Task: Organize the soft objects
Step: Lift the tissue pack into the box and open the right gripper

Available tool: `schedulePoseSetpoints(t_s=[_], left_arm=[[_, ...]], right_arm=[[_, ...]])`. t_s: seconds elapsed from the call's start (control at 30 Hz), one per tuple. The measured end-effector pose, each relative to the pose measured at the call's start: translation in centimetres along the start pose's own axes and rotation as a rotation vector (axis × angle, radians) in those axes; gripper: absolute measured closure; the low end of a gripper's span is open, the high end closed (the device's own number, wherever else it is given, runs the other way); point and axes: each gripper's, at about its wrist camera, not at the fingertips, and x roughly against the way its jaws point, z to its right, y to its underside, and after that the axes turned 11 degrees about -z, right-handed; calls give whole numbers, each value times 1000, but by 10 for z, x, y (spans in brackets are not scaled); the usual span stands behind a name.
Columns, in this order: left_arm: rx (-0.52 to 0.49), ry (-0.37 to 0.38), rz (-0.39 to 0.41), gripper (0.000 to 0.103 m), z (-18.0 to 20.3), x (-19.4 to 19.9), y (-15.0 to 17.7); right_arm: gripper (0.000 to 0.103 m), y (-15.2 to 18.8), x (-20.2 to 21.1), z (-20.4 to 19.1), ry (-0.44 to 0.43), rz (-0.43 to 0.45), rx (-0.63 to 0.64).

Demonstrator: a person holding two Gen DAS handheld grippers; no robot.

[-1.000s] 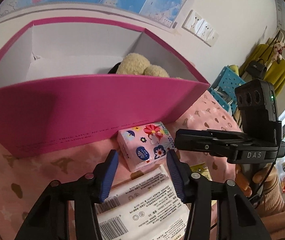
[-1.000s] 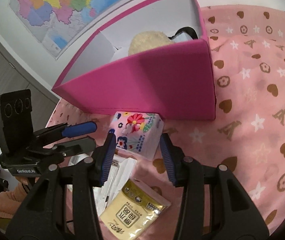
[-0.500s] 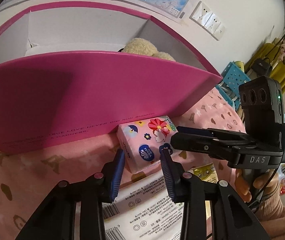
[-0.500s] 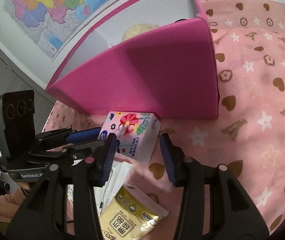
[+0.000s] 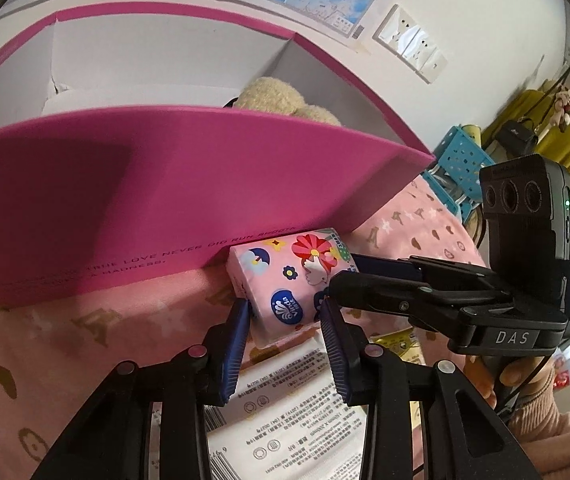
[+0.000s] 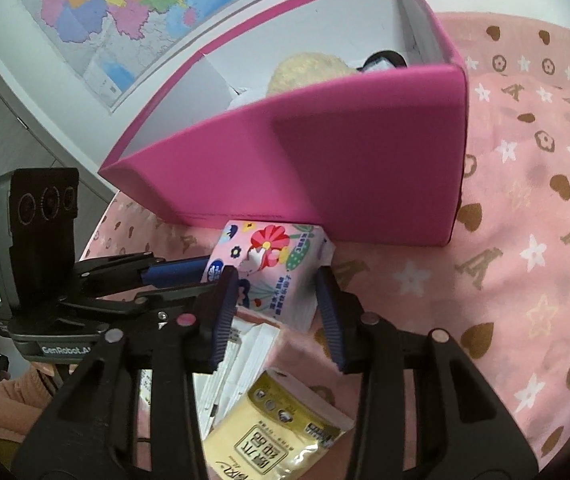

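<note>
**Q:** Where was the task item?

**A:** The floral tissue pack [image 5: 289,280] lay on the pink cloth [image 6: 525,240], right against the front wall of the pink box [image 5: 125,200] and outside it. A plush toy [image 5: 269,94] sat inside the box.

**Q:** Left side?

**A:** My left gripper [image 5: 285,312] was nearly shut. Its jaws were narrow and both pads sat on the end of the pack farthest from the box. I had hold of it.

**Q:** Right side?

**A:** My right gripper [image 6: 275,280] was closing, about half open. The same pack was between the jaws and the pads touched its sides. I couldn't tell how hard they pressed.

**Q:** Anything else?

**A:** A white pack [image 5: 293,400] and a yellow pack [image 6: 277,436] lay farther out from the box's front, under my fingers. Neither was held.
</note>
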Motion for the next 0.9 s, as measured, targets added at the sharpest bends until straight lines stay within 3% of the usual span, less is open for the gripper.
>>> schedulePoseSetpoints(t_s=[0.37,0.9], left_arm=[[-36,3,53,68,15,26,11],[-114,-46,222,66,37,86,12]], right_arm=[[60,8,23,-22,6,41,71],[60,-6,71,-80,9,163,237]])
